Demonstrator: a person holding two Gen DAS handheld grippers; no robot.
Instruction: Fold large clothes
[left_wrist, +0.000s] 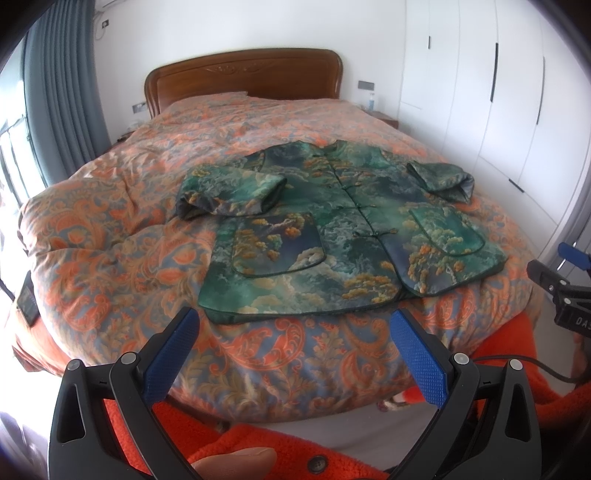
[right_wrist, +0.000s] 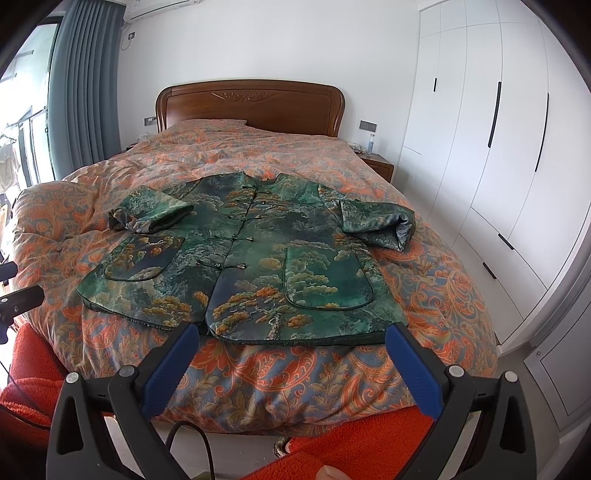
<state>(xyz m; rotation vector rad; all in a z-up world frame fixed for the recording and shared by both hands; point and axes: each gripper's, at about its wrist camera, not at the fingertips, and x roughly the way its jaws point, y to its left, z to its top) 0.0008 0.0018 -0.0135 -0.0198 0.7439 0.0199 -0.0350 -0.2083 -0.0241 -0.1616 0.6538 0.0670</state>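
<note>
Across a wide bed with a carved brown wooden headboard (right_wrist: 251, 107) spreads an orange-and-blue paisley quilt (right_wrist: 280, 369), and on it, near the foot edge, lies a green padded jacket printed with pine trees and clouds (right_wrist: 236, 258). The jacket rests front up, buttoned closed with knot fastenings down its middle, hem toward the foot edge and collar toward the headboard. Both sleeves are bent back across its upper part, and two rounded patch pockets show on its lower half. Below the hem, the left tool (left_wrist: 295, 350) hangs with its blue-padded fingers spread wide, gripping nothing. The right tool (right_wrist: 291, 358) likewise hangs wide apart and unloaded, just short of the hem. White wardrobe doors with dark handles (right_wrist: 491, 155) line the right wall, and grey curtains (right_wrist: 85, 85) hang at the left.
</note>
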